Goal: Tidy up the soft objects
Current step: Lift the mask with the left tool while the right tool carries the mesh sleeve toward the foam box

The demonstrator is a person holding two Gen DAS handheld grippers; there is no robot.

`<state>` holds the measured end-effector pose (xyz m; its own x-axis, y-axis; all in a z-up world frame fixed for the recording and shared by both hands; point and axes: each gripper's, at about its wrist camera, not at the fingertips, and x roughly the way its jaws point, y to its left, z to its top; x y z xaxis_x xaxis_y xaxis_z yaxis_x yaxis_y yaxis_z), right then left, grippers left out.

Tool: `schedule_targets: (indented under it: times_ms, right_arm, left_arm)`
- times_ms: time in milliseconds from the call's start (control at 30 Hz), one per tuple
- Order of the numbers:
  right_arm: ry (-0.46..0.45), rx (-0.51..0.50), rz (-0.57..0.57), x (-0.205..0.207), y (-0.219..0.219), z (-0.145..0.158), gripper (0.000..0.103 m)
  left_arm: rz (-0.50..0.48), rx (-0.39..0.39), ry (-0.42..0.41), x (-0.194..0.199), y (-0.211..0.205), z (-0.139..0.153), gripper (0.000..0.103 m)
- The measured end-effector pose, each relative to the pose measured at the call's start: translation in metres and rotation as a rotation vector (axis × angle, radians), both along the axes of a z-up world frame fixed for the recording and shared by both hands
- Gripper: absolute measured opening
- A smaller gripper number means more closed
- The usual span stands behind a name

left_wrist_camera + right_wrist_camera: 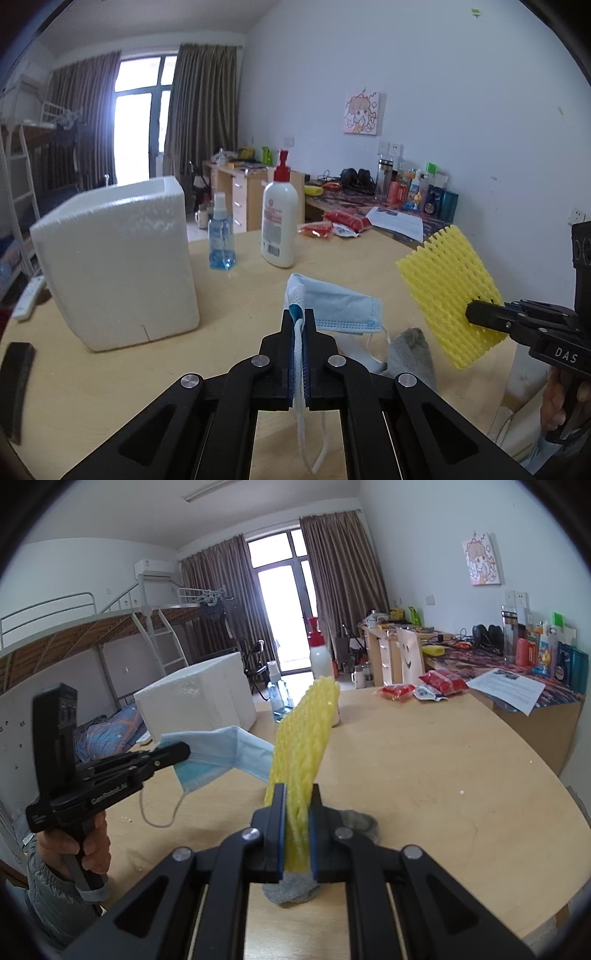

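Item: soft objects, two lifted, one lying.

Risks. The blue face mask (332,306) is pinched by one folded edge only in the left gripper (299,325), whose jaws are clamped tight on it. A slip may be expected if the mask is swung, and its loose ear loops (373,347) could be snagged on the grey sock (412,354) beneath. The yellow foam fruit net (303,746) is squeezed near its lower end by the right gripper (297,812), jaws narrow. The net's springy mesh could be worked free. The two loads hang close together and could be tangled.

Appearance. The mask is pleated, pale blue, drooping above the round wooden table (443,775). The net is stiff-looking, ribbed and raised upright. The sock lies flat on the table. The white foam box (114,258), possibly the destination, stands left; its opening is not seen.
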<state>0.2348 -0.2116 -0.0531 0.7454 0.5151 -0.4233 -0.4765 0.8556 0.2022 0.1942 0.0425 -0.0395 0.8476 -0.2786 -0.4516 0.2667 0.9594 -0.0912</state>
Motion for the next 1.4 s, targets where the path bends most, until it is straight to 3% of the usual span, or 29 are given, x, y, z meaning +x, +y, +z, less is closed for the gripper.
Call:
schedule_targets:
  times_ms: [500, 900, 1400]
  right_arm:
    - [-0.074, 0.008, 0.015, -0.014, -0.001, 0.019, 0.013]
    - [-0.145, 0.013, 0.012, -0.031, -0.006, 0.032, 0.013]
    - [-0.211, 0.032, 0.044, -0.052, -0.001, 0.048, 0.013]
  left_arm:
    - [0.045, 0.015, -0.116, -0.035, 0.003, 0.039, 0.003]
    - [0.091, 0.0, -0.161, -0.061, 0.001, 0.057, 0.003]
    - [0.113, 0.04, -0.243, -0.102, 0.003, 0.075, 0.003]
